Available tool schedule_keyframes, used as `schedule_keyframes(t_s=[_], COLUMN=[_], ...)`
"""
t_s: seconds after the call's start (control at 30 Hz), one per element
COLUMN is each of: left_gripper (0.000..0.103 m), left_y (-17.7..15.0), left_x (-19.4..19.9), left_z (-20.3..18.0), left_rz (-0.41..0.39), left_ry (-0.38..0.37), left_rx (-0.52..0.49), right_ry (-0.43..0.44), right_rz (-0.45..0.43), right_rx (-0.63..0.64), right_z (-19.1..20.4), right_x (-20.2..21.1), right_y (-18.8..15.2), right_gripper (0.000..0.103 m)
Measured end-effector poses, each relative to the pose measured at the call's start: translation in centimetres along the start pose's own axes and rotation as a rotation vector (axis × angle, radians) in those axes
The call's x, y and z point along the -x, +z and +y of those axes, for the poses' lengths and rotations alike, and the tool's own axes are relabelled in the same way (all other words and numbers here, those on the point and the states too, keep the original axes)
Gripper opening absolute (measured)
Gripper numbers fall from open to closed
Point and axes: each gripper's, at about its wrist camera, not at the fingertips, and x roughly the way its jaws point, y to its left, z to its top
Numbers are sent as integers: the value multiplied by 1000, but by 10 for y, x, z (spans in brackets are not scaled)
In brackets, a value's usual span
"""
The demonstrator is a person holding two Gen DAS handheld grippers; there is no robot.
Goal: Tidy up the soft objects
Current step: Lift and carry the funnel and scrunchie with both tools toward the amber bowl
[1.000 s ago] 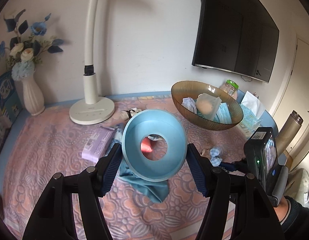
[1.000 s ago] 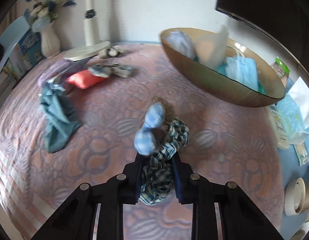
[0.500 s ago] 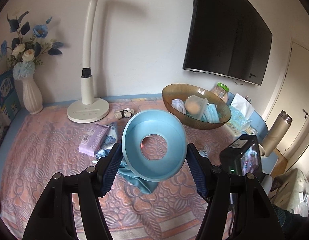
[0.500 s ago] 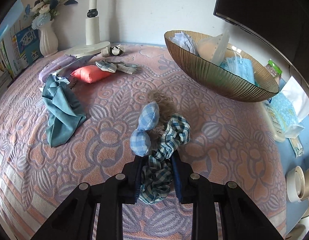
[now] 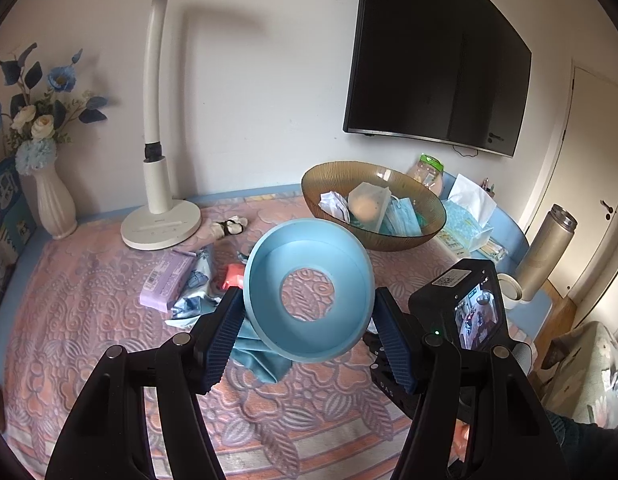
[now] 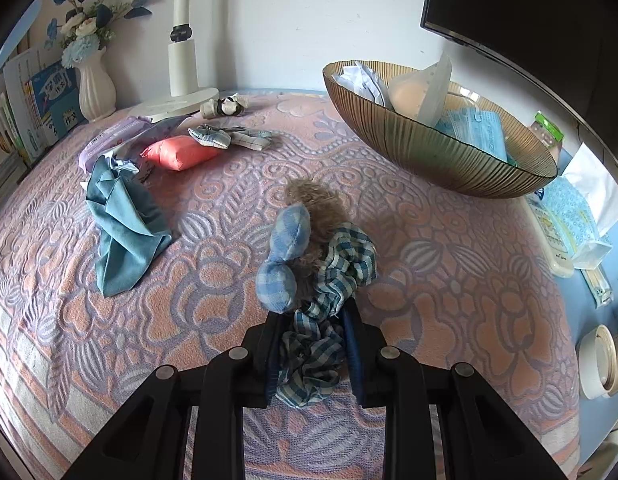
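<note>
- The left gripper (image 5: 309, 316) pinches a pale blue ring-shaped dish (image 5: 309, 292) between its fingers, holding it tilted above the patterned tablecloth (image 5: 81, 316).
- The right gripper (image 6: 313, 344) is pressed onto a checked hair tie (image 6: 329, 292) with a padded blue bow, above the tablecloth.
- The brown glass bowl (image 6: 441, 156) stands beyond, holding face masks (image 6: 479, 130).
- A teal cloth (image 6: 121, 228) and an orange pouch (image 6: 179, 153) lie to the left, near the lamp (image 5: 161, 224).

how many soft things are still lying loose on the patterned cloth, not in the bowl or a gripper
3 for certain: a teal cloth at left, a red pouch behind it, a grey checked fabric piece beside the pouch. More may be hidden under the teal cloth or by the lamp base.
</note>
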Motion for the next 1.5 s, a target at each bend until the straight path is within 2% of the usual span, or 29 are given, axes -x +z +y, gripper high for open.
schedule_keyframes(t_s=[0.2, 0.4, 0.63, 0.7, 0.77, 0.93, 1.0, 1.03, 1.1, 1.2, 1.33, 1.5], left_gripper=[63, 63, 63, 63, 63, 63, 63, 63, 63, 63, 63, 63], left_y=[6, 23, 26, 25, 24, 41, 49, 55, 64, 72, 71, 66], left_x=[-8, -6, 2, 2, 4, -6, -13, -18, -20, -27, -44, -57], left_z=[-8, -17, -26, -24, -24, -38, -48, -57, -70, -80, -97, -115], left_rz=[20, 3, -10, 4, -5, 7, 18, 29, 8, -3, 13, 25], left_ry=[7, -6, 31, 49, 32, 87, 104, 154, 175, 104, 30, 25], left_rx=[-3, 2, -1, 31, 57, 35, -23, -85, -138, -97, -51, -97], right_ry=[17, 20, 50, 52, 58, 60, 76, 107, 159, 205, 183, 211], right_rz=[2, 3, -3, -1, -1, 4, 0, -6, -8, -7, -25, -24], right_rx=[-12, -14, -43, -45, -63, -80, -87, -105, -137, -161, -131, -143], right_z=[-2, -2, -4, -4, -5, -5, -6, -11, -19, -25, -18, -21], right_x=[0, -1, 1, 0, 0, -2, -2, 0, 0, -1, 4, 3], right_y=[0, 0, -2, -1, -1, 2, 1, -1, -3, -5, -7, -8], right_gripper=[25, 25, 25, 25, 25, 25, 25, 25, 25, 25, 25, 25])
